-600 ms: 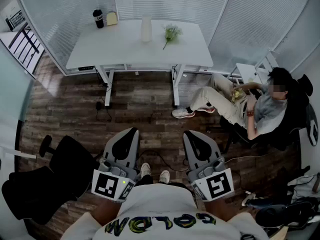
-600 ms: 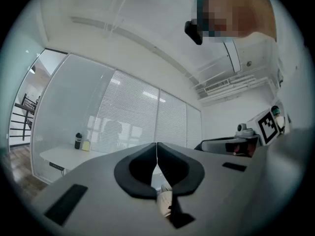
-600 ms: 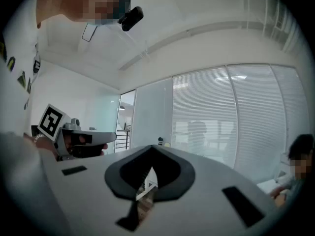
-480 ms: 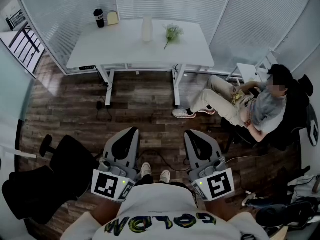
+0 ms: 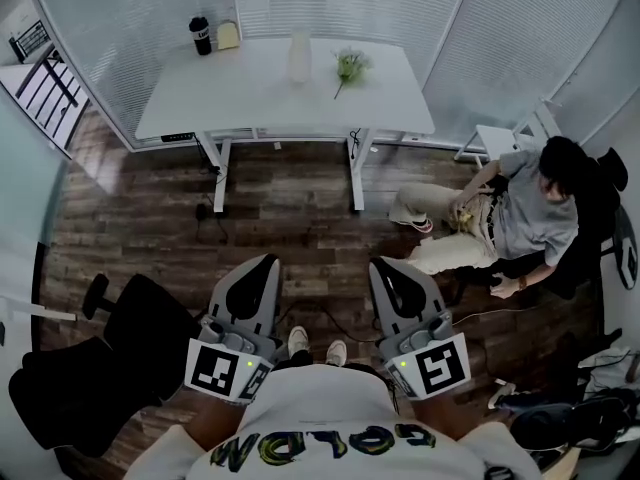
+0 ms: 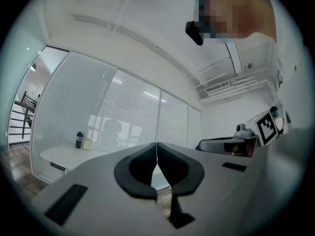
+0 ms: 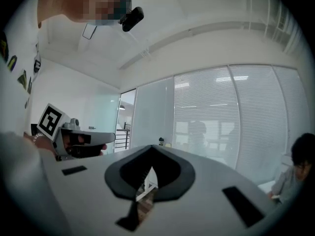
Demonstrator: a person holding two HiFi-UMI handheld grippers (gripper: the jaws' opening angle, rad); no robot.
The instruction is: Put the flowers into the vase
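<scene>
- While both grippers sit low at the bottom centre of the head view, the left gripper point(image 5: 262, 261) has its jaws closed tip to tip. The left gripper view shows only a thin seam, with nothing held.
- Just right of it, the right gripper point(image 5: 386, 264) has its jaws pressed together too, and they are empty.
- Between the two grippers, the wearer's shoes point(image 5: 315, 346) stand on the wooden floor point(image 5: 280, 208).
- At the top centre of the frame, the flowers point(image 5: 349, 66) lie on the white table point(image 5: 250, 103). They are a small green sprig, well apart from both grippers.
- Just left of the flowers, the pale vase point(image 5: 299, 58) stands upright, apart from them.
- At the table's upper left corner stands a dark bottle point(image 5: 201, 36), with a small yellowish object point(image 5: 228, 36) beside it.
- At the right edge of the frame, a seated person point(image 5: 525, 218) leans forward.
- At the lower left is a black office chair point(image 5: 90, 368).
</scene>
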